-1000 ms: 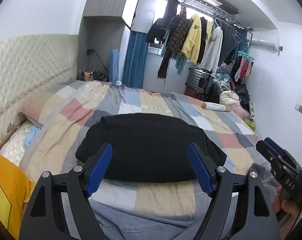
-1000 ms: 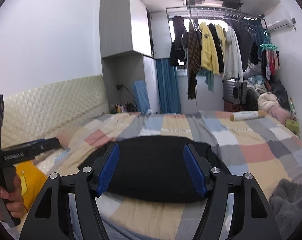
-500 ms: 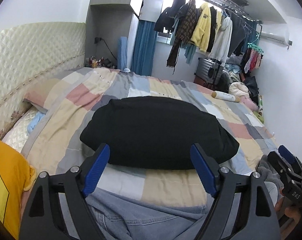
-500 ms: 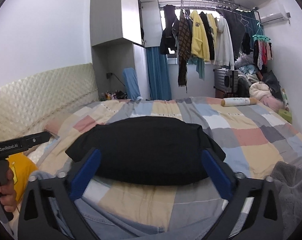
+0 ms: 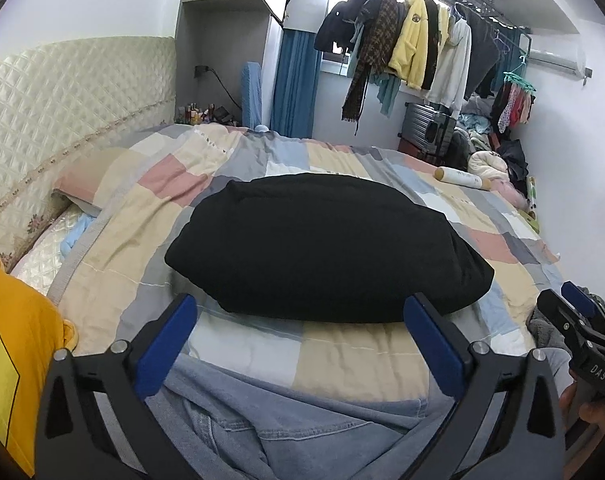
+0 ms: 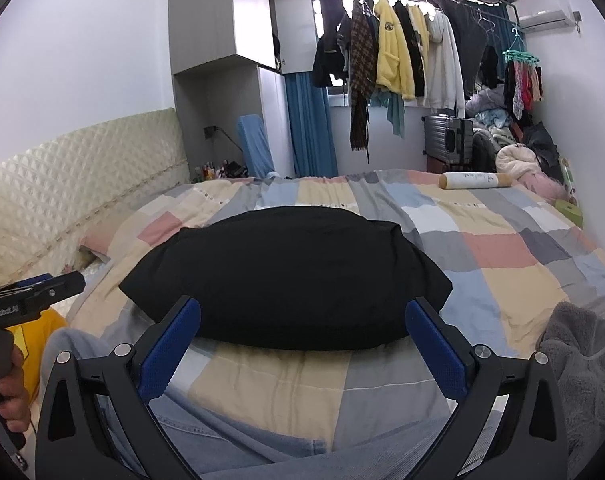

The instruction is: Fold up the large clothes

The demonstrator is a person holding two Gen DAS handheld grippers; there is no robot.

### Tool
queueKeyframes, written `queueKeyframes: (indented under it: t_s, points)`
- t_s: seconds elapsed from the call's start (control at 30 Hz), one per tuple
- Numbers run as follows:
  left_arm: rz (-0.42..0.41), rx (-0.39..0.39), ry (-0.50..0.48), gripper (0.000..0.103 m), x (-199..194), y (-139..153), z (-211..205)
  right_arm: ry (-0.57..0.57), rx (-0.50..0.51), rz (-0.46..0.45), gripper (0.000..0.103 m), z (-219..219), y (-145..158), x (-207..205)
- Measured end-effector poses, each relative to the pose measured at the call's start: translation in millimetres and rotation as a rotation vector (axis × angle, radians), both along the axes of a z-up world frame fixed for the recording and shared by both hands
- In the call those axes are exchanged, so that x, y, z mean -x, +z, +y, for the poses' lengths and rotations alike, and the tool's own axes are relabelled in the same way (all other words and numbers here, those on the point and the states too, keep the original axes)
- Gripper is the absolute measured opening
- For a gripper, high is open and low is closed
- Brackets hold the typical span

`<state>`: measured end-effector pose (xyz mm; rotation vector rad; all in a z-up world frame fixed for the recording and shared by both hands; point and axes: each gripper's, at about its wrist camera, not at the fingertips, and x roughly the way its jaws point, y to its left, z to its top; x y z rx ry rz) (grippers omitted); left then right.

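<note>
A black garment (image 5: 326, 248) (image 6: 286, 276) lies folded into a thick pad on the patchwork bedcover (image 5: 354, 360). A blue-grey denim garment (image 5: 302, 436) (image 6: 238, 448) lies at the near edge, under both grippers. My left gripper (image 5: 300, 300) hovers just short of the black pad; its jaws are opening, with nothing between them. My right gripper (image 6: 303, 305) is wide open and empty, also just short of the pad. The right gripper (image 5: 582, 328) shows at the right of the left wrist view, and the left gripper (image 6: 34, 292) at the left of the right wrist view.
A yellow garment (image 5: 6, 360) lies at the near left by the pillows, and a grey fleece piece (image 6: 582, 364) at the near right. A paper roll (image 6: 478, 181) rests at the bed's far right. Behind the bed are hanging clothes (image 6: 398, 56), a suitcase and a padded headboard (image 5: 62, 100).
Both grippers sank toward the bed and tipped downward. Their jaws spread wider. The denim garment came into view under them; the black pad did not move.
</note>
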<state>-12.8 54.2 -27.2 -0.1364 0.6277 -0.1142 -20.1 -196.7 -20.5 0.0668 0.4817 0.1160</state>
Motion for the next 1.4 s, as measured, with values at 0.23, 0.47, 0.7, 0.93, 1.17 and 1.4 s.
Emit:
queueKeyframes:
  t_s: [0.23,0.47,0.7,0.93,1.17,1.4]
  points:
    - [0.001,-0.020,0.025,0.103,-1.9,-0.1,1.3,-0.003,0.009,0.007,0.103,1.2,-1.1,-1.8]
    - [0.001,-0.051,0.041,0.103,-3.9,0.3,-2.0,-0.002,0.007,0.008,0.103,0.9,-1.6,-2.3]
    - [0.004,-0.061,0.046,0.103,-4.9,0.0,-1.8,-0.015,0.002,0.006,0.103,-1.3,-1.6,-3.4]
    - [0.002,-0.085,0.046,0.103,-3.4,0.4,-4.0,-0.026,-0.001,-0.003,0.103,-5.2,2.0,-3.3]
    - [0.000,-0.090,0.048,0.103,-3.2,0.3,-3.8,-0.038,0.003,0.004,0.103,-6.7,-1.1,-4.6]
    - [-0.002,-0.086,0.048,0.103,-3.2,0.1,-2.6,-0.038,0.007,0.004,0.103,-6.3,-0.6,-4.3]
